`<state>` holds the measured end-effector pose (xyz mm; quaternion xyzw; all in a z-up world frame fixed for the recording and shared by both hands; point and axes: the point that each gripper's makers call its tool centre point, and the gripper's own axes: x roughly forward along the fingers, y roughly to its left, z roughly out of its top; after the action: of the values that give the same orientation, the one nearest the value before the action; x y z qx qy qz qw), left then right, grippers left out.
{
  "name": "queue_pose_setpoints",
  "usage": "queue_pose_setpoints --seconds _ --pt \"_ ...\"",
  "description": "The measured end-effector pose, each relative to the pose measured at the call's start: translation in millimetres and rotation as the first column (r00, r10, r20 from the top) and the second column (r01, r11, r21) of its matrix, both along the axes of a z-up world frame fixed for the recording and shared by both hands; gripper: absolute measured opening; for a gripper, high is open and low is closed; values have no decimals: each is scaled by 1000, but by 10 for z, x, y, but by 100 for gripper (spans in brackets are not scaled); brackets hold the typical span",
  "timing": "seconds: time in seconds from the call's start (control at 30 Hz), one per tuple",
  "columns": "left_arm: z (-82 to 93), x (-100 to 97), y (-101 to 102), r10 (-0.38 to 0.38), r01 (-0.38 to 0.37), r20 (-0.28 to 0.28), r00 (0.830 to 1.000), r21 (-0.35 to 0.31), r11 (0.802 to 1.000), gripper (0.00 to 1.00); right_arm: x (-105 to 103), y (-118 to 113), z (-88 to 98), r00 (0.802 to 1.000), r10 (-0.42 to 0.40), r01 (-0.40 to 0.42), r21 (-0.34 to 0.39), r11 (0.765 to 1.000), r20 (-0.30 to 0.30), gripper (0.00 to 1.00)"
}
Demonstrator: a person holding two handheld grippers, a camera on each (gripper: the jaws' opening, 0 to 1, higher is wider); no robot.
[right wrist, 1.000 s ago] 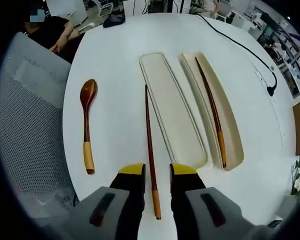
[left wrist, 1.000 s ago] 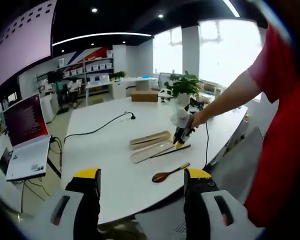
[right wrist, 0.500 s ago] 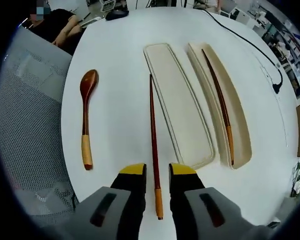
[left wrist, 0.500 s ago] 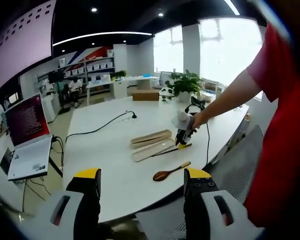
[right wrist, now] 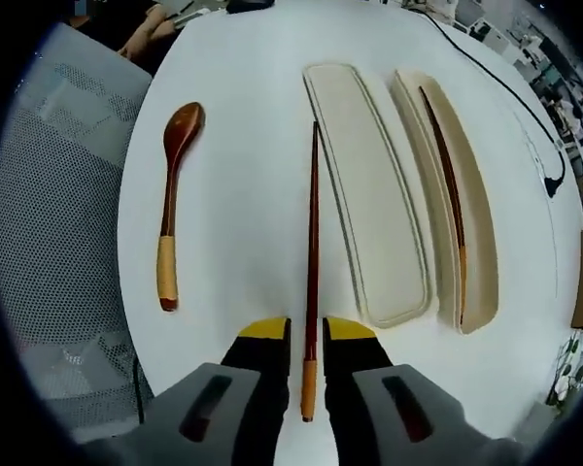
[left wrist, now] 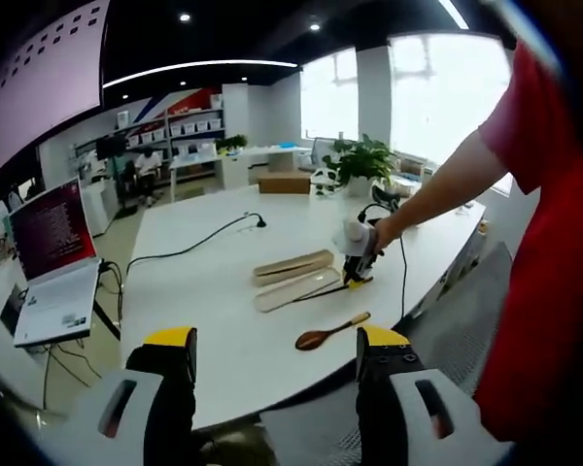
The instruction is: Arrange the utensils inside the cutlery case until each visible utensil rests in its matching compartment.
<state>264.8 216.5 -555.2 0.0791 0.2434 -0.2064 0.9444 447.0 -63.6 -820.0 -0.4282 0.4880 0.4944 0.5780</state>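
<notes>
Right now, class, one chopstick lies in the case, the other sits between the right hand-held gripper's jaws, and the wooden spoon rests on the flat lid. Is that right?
Not quite: the wooden spoon lies on the bare white table, not on the flat lid. The right gripper view shows it. The rest holds: one chopstick in the case, the other chopstick between the right hand-held gripper jaws.
</notes>
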Motion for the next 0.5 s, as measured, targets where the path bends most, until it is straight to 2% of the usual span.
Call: queue_pose_setpoints --seconds 0.07,0.13,0.2,0.37,0.43,0.47,0.5 --pt "6 2 -3 -1 1 2 1000 2 1000 68 9 -3 -4 1000 -8 8 -13 1000 -7 8" --pt "6 6 -1 1 -1 3 1000 0 1000 68 15 -4 -10 1000 -11 11 -29 1000 0 1" --pt "3 6 2 2 -2 3 1000 1 1000 68 13 3 2 1000 -5 5 -36 999 2 1" --pt "10 -6 2 9 -9 12 1000 -1 1000 68 35 -21 -1 993 -116 115 -63 991 -14 0" --pt "9 -12 -3 15 -15 14 1000 -5 1000 68 31 -29 -4 996 -91 91 -52 994 -7 0" --pt "13 -16 -10 16 -16 17 1000 -8 1000 68 64 2 -4 999 -31 31 -26 999 5 0" --pt "17 -20 -20 13 -13 19 1000 -10 1000 68 39 -37 1 998 -69 69 -30 997 -5 0"
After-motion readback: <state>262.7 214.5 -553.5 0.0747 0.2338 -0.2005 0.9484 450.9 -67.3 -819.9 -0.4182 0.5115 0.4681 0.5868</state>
